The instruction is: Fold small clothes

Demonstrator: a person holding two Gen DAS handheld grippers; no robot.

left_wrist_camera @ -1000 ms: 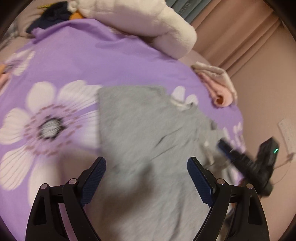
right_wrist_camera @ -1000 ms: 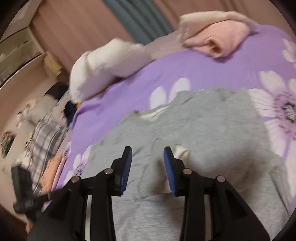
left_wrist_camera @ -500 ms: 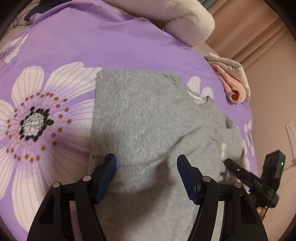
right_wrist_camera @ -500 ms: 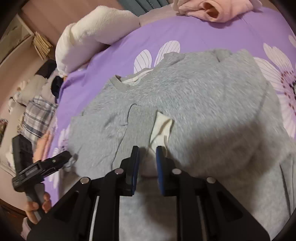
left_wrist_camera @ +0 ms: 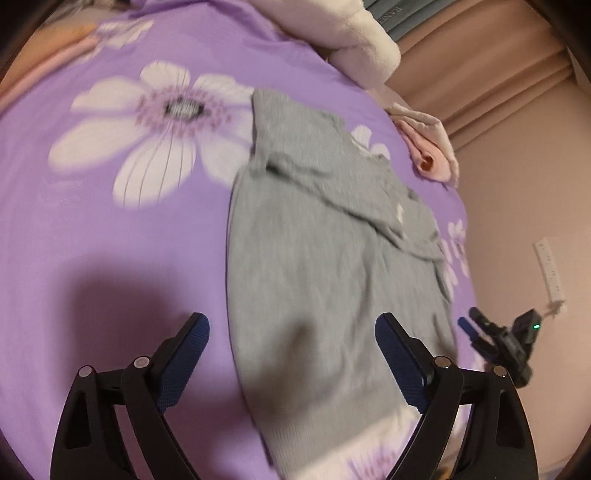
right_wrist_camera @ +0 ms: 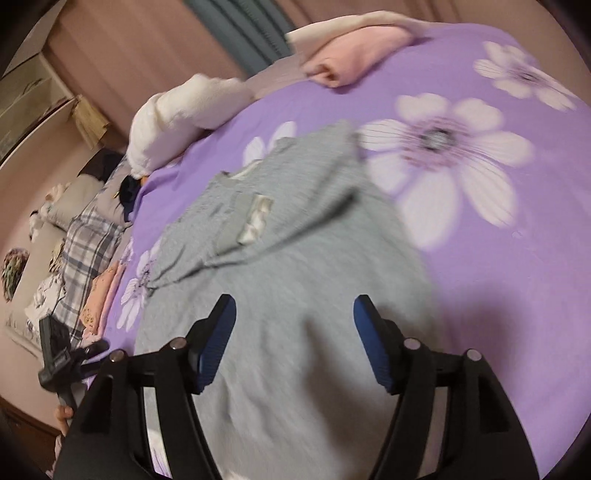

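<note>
A small grey sweater (left_wrist_camera: 325,266) lies flat on the purple flowered bedspread (left_wrist_camera: 110,229), both sleeves folded in across its chest. A cream sleeve cuff (right_wrist_camera: 255,221) shows near the collar in the right wrist view, where the sweater (right_wrist_camera: 295,280) fills the middle. My left gripper (left_wrist_camera: 291,343) is open and empty, above the sweater's lower hem. My right gripper (right_wrist_camera: 293,332) is open and empty, above the sweater's lower body. The right gripper also shows at the bed's edge in the left wrist view (left_wrist_camera: 476,328).
A white fluffy blanket (left_wrist_camera: 351,33) and a rolled pink garment (left_wrist_camera: 428,155) lie at the far side of the bed. A plaid cloth (right_wrist_camera: 85,243) and pink clothes (right_wrist_camera: 99,295) lie off the bed's left side. A wall and curtains stand close by.
Both grippers opened and drew back from the sweater toward its hem. The right gripper let go of the sleeve it pinched; the sleeve now lies folded across the chest.
</note>
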